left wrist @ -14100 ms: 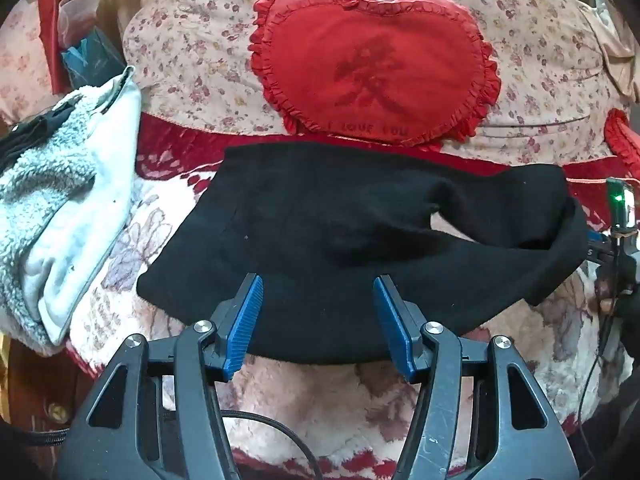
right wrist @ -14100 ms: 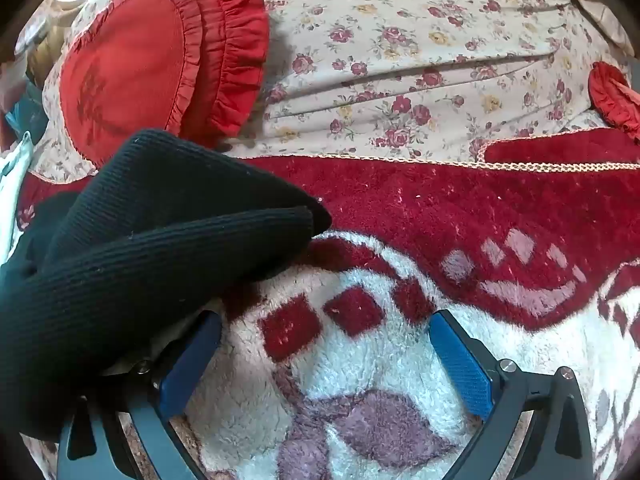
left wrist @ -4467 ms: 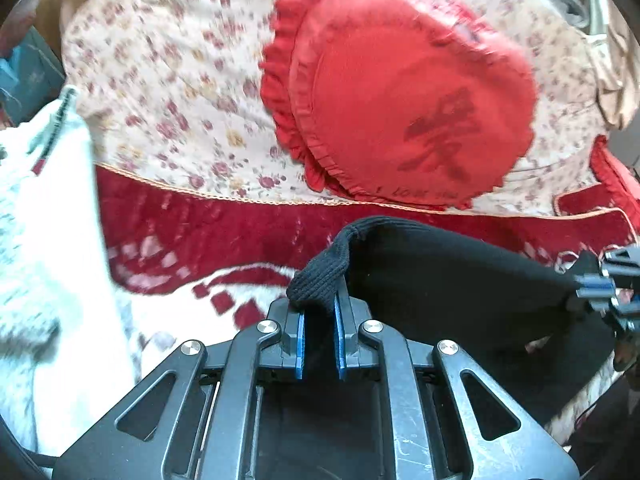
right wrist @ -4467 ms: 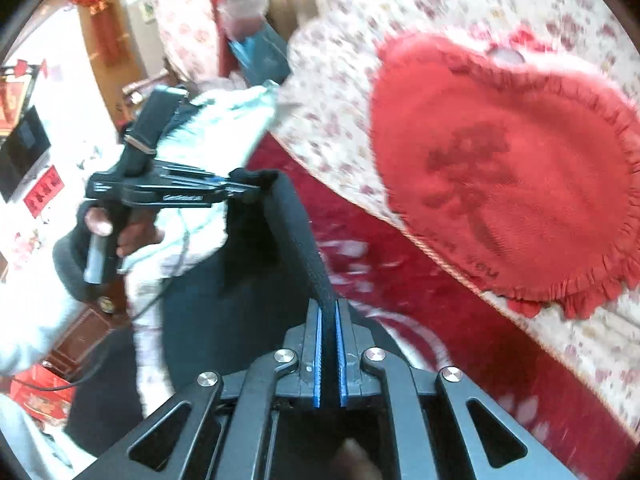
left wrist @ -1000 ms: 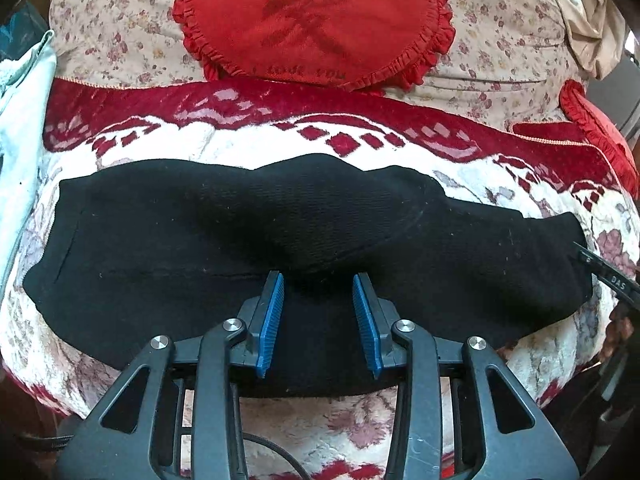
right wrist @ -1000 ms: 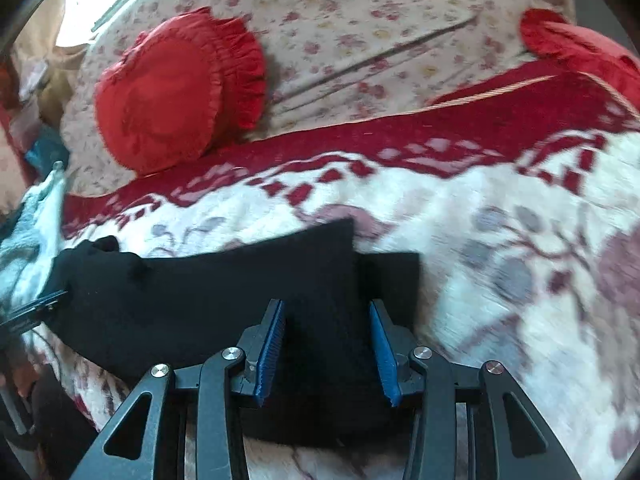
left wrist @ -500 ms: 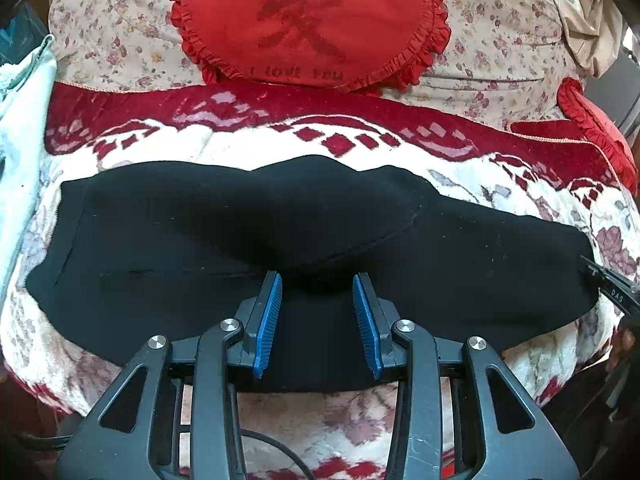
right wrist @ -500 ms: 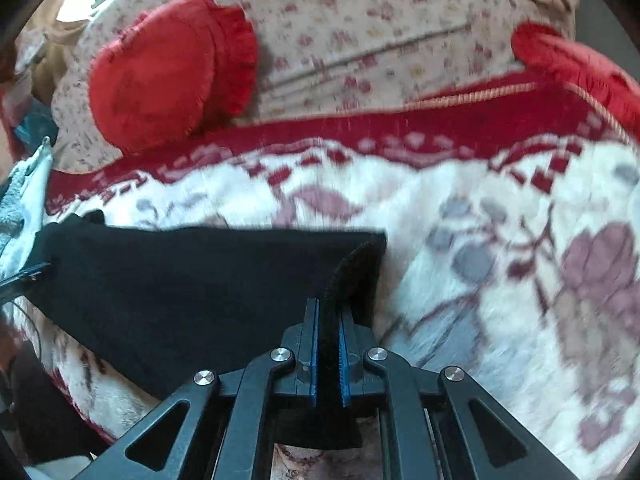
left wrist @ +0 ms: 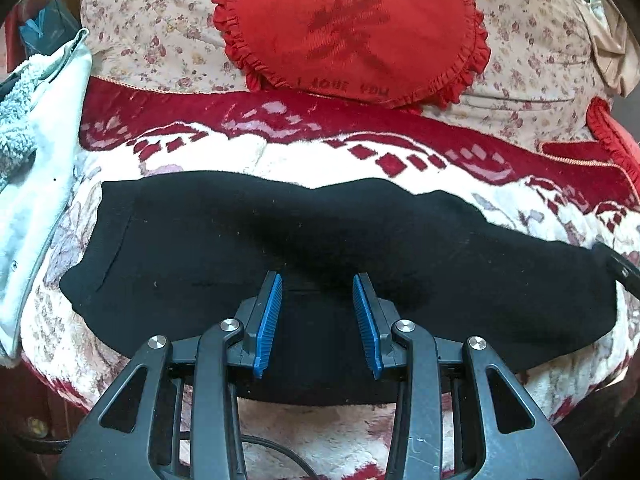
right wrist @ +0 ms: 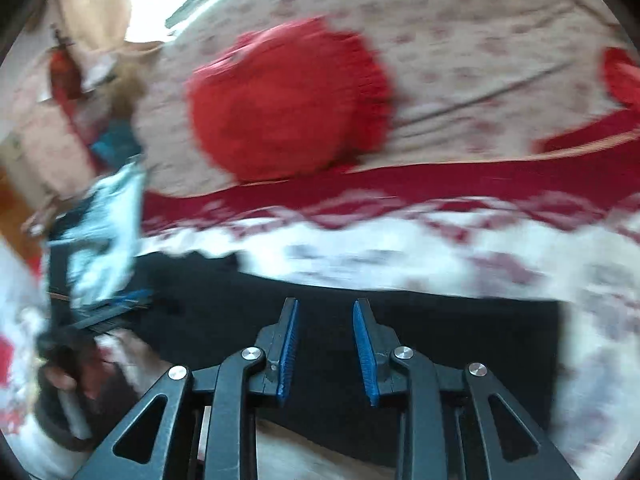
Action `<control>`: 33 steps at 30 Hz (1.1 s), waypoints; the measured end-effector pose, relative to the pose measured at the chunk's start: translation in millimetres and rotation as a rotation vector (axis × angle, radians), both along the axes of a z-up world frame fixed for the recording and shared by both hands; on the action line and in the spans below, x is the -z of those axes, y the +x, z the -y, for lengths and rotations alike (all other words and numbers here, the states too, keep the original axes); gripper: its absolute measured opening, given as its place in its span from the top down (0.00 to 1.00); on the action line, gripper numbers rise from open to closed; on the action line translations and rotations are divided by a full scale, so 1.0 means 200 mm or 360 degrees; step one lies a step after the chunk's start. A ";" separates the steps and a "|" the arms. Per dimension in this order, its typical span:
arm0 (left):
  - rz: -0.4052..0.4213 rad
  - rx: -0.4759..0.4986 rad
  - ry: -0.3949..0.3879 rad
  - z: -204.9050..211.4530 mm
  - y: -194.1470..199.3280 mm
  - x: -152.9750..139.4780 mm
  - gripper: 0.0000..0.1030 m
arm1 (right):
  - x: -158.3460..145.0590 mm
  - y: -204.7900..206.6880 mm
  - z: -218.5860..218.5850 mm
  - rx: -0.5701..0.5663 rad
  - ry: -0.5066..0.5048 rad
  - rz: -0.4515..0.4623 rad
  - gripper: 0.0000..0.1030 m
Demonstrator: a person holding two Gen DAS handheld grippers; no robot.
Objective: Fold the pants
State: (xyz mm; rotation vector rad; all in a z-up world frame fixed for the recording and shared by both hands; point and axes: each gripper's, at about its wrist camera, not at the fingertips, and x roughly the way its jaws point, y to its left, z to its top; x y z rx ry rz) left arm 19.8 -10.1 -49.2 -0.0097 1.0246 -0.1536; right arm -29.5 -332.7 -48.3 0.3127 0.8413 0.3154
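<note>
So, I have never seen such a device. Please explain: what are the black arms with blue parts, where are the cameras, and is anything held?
No robot here: a person carries one hand-held gripper in each hand, and each has a camera looking forward along its two fingers. One picture shows the left gripper, the other the right gripper; the blue parts are grip pads. Black pants lie flat on a flowered blanket, with a red heart cushion behind. The left is open and empty; the right's jaws are opening, pinching nothing.
</note>
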 end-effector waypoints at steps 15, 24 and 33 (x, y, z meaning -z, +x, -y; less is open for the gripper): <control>-0.0006 -0.0038 -0.0008 -0.01 0.07 0.03 0.66 | 0.22 0.50 -0.75 -0.0354 -0.0376 -0.0125 0.71; 0.0007 -0.0045 0.0020 0.00 0.08 0.03 0.65 | 0.24 0.57 -0.68 -0.0251 -0.0331 -0.0133 0.68; 0.0024 -0.0036 0.0029 0.04 0.01 -0.01 0.65 | 0.10 0.27 -0.56 -0.0250 -0.0345 -0.0040 0.68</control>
